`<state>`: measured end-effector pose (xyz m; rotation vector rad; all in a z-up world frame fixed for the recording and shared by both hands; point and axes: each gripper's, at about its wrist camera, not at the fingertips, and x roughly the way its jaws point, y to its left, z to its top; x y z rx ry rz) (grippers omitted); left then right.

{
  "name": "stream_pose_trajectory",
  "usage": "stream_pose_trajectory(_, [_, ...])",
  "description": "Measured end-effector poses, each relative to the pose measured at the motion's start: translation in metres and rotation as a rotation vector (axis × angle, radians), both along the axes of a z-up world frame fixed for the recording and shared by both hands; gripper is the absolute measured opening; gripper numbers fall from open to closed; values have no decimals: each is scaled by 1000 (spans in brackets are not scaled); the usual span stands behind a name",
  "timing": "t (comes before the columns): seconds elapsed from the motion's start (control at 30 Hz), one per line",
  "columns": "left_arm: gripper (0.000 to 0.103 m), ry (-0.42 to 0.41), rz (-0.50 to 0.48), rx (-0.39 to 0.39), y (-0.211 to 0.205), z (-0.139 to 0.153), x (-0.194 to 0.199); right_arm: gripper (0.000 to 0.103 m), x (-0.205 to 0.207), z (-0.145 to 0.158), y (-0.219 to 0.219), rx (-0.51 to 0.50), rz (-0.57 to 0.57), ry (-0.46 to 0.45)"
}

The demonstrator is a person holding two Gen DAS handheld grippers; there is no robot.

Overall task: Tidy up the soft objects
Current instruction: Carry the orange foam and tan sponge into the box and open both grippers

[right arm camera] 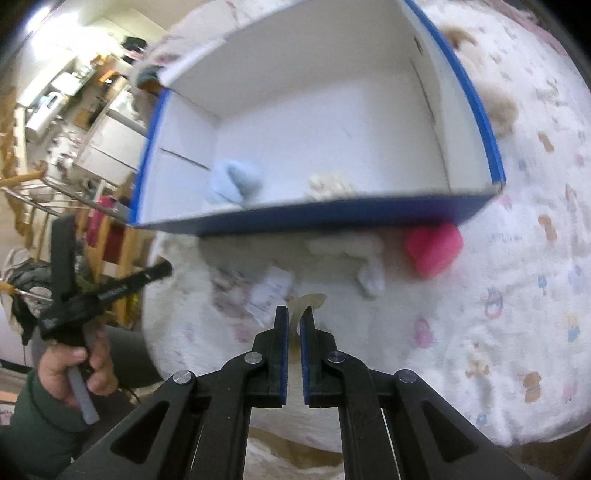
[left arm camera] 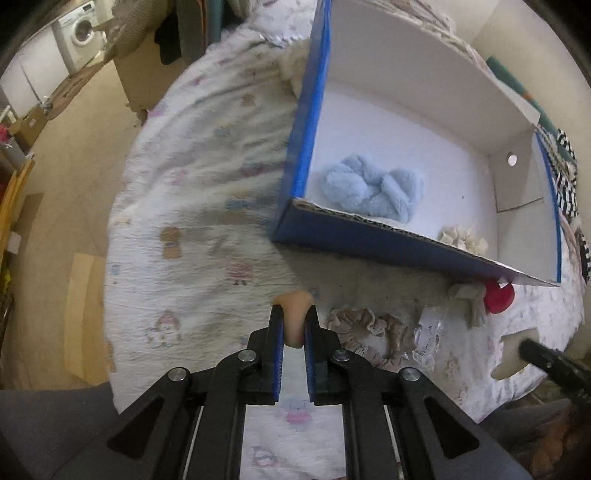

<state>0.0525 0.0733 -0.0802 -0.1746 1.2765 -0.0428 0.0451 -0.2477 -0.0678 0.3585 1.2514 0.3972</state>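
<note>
A blue cardboard box (left arm camera: 354, 240) with a white inside lies on a white printed blanket (left arm camera: 192, 206). In it are a light blue fluffy piece (left arm camera: 373, 188) and a cream scrunchie (left arm camera: 463, 238). My left gripper (left arm camera: 294, 308) is shut on a peach soft piece (left arm camera: 294, 314) above the blanket, in front of the box. My right gripper (right arm camera: 294, 310) is shut on a thin cream soft piece (right arm camera: 308, 301), also short of the box (right arm camera: 332, 216). A beige scrunchie (left arm camera: 369, 332), a red soft piece (left arm camera: 498, 295) and a grey-white soft piece (left arm camera: 471, 299) lie by the box front.
A crinkled clear wrapper (left arm camera: 426, 332) lies on the blanket beside the beige scrunchie. The blanket's edge drops to a wooden floor (left arm camera: 55, 206) at the left. A washing machine (left arm camera: 79, 33) and cardboard boxes stand far left. The hand holding the left gripper (right arm camera: 74, 365) shows in the right wrist view.
</note>
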Motion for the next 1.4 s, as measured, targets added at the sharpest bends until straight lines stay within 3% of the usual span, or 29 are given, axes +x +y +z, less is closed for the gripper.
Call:
stream_pose_trajectory(0.43, [9,-280,46,153,-16,61,-25,7,3,68,28,67,49,-284])
stream_pose_trajectory(0.57, [9,-356,32,131,-24,87,-22,7,7,85,26,61,24,-356])
stream_pose_trajectory(0.7, [9,-414,-7,121,-36,108,-14,7,12,98,21,-5,3,-409])
stream_pose_trajectory(0.97, [9,-431,-88,119,-62,124,23,7,49,99,6,-27,-39,-415])
stream_pose_trajectory(1.4, [9,-361,-156,141,-90,95,88,7,109,69,6,-115,-38,-353])
